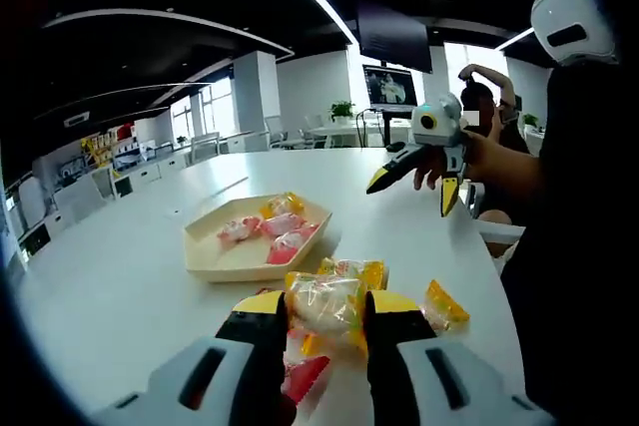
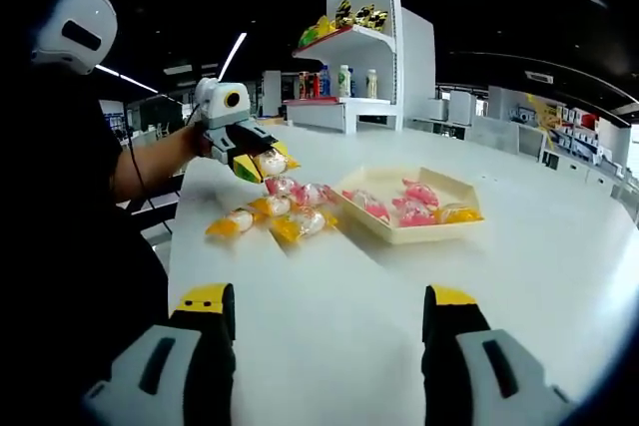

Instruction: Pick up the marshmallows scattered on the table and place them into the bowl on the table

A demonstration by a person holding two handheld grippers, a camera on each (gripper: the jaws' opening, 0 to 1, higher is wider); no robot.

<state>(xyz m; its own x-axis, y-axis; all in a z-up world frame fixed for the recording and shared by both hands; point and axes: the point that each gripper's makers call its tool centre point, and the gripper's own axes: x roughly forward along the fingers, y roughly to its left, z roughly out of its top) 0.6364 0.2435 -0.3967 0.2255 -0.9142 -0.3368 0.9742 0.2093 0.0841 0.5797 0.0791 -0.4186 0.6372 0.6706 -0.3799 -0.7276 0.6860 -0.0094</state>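
Jaws of the left gripper (image 1: 324,321) clamp a yellow-wrapped marshmallow (image 1: 324,308) lifted off the white bench (image 2: 329,316) for carriage to the shallow beige hexagonal bowl (image 1: 215,258) just beyond, while the right gripper (image 2: 329,321) waits wide open, empty.

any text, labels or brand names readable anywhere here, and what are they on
None can be read.
Marshmallow wrappers: print too blurred.
Shelf bottles: labels too small.
Wall screen: picture blurred, no legible words.
Wrapped marshmallow in the left claw: no legible print.
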